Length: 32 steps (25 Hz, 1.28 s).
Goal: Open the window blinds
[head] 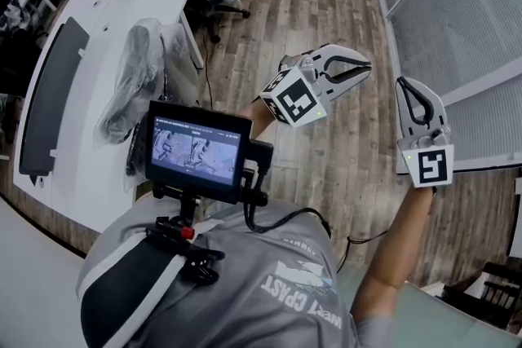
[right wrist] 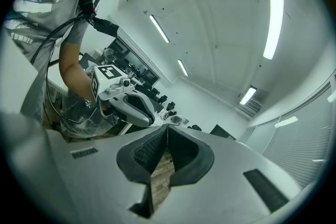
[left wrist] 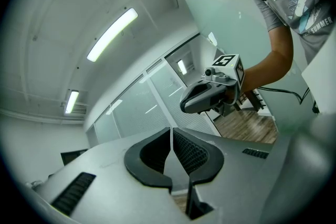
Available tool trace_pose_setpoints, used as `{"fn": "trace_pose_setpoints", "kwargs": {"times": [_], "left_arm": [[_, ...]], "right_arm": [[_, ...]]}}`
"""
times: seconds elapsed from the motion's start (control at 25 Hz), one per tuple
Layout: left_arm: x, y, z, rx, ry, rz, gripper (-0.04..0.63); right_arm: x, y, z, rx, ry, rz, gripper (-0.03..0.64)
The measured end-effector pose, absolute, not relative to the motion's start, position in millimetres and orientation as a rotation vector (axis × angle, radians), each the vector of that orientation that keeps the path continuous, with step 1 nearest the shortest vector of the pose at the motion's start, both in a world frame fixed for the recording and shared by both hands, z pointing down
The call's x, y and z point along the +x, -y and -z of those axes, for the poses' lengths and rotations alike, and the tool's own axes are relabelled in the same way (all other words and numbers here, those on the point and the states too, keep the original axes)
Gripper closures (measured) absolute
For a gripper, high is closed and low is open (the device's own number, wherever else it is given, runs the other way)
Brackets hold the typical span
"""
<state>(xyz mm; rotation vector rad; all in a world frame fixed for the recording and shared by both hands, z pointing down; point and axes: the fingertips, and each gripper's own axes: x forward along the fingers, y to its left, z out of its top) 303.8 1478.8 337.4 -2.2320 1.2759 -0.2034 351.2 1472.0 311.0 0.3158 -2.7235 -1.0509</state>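
Closest in the head view is the person's grey shirt (head: 269,289), filling the bottom of the frame. Wood floor (head: 326,20) runs up the middle. Blinds (head: 469,12), pale and fine-meshed, cover the window at the upper right; the right gripper view catches them at its right edge. At the left lies a long white desk (head: 98,45) with a plastic-wrapped chair (head: 134,81) against it. A small monitor (head: 198,149) sits on a mount at the person's chest.

Held up over the floor, the left gripper (head: 367,68) points toward the blinds but stays apart from them. Its jaws are pressed together with nothing between them. The right gripper (head: 405,82) is raised just beside it, nearer the blinds and in front of their lower edge. Its jaws also meet at the tips and hold nothing.
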Motion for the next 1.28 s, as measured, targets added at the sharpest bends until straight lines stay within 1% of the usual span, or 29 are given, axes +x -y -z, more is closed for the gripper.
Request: {"fn": "trace_pose_setpoints", "kwargs": {"times": [0.56,0.84,1.28], "left_arm": [[310,-1475,-338,-2.247,-1.257,0.222,0.574],[325,-1345,-344,-2.249,-1.311,0.261,0.574],[356,-1217,-340,-2.237,-1.358,0.288,0.574]], "right_arm": [[358,-1465,-307,0.348,2.732,1.050,0.614],[375,-1333,-312,0.297,2.749,1.023,0.614],[409,-1199,-305,0.270,2.799,1.020,0.614]]}}
